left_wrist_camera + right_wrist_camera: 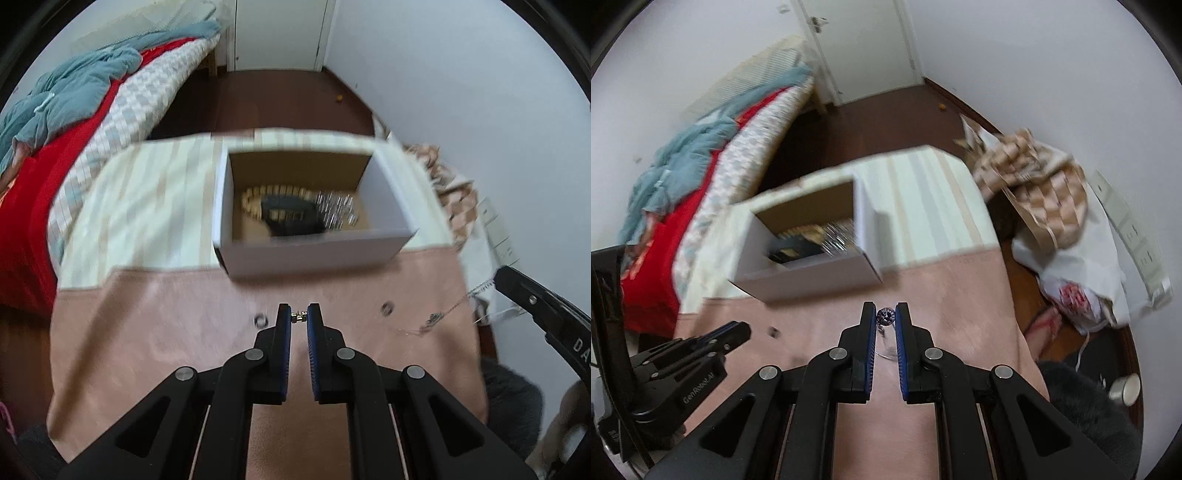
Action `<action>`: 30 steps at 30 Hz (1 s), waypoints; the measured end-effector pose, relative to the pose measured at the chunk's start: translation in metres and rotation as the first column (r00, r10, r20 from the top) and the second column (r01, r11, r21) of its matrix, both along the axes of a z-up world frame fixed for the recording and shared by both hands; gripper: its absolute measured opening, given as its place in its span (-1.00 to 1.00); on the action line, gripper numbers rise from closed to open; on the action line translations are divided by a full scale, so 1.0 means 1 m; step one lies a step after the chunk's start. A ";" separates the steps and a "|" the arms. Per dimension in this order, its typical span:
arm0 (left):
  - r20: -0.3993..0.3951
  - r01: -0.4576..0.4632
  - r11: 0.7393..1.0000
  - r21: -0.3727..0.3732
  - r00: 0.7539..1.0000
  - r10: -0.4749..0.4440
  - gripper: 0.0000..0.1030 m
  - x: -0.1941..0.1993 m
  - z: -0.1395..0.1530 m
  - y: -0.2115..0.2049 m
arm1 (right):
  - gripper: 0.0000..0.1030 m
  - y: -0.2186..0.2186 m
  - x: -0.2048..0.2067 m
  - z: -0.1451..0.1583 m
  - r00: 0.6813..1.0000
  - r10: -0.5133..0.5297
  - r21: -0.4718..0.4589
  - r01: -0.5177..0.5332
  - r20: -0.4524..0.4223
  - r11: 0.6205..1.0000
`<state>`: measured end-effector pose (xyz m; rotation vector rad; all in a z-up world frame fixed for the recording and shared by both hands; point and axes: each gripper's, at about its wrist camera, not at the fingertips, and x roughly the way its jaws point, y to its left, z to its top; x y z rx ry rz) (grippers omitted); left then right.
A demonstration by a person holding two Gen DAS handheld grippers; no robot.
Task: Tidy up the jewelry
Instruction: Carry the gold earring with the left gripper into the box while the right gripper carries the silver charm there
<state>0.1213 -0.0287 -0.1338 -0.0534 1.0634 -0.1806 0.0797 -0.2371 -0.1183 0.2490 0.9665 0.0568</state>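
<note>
The table [147, 332] carried an open box [314, 258] already holding bracelets. Left gripper [299, 315] fingers pinched a tiny gold earring [298, 315]; right gripper [885, 316] fingers pinched a necklace pendant [885, 316]. Both seemed light, slippery, easily dropped; the fine chain [456, 304] likely tangles.

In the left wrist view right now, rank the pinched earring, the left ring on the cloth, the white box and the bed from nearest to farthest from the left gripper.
1. Small earring, pinched at the left gripper fingertips.
2. Ring, just left on the pink cloth.
3. White box, ahead.
4. Bed, far left.
</note>
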 end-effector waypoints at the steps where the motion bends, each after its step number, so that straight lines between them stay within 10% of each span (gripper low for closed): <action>1: 0.011 0.002 1.000 -0.010 1.000 -0.002 -0.88 0.004 0.009 0.002 | -0.79 0.002 0.004 0.013 1.000 0.014 0.004 -0.014 0.019 1.000; 12: 0.031 0.013 0.998 -0.055 0.999 -0.012 -0.88 0.080 0.062 0.030 | -0.79 0.034 0.079 0.105 0.980 0.134 -0.012 -0.133 0.147 0.991; 30: -0.174 0.008 0.999 -0.031 0.985 -0.014 -0.86 0.152 -0.009 0.035 | -0.79 0.053 0.154 -0.002 0.973 0.197 -0.036 -0.203 -0.124 0.979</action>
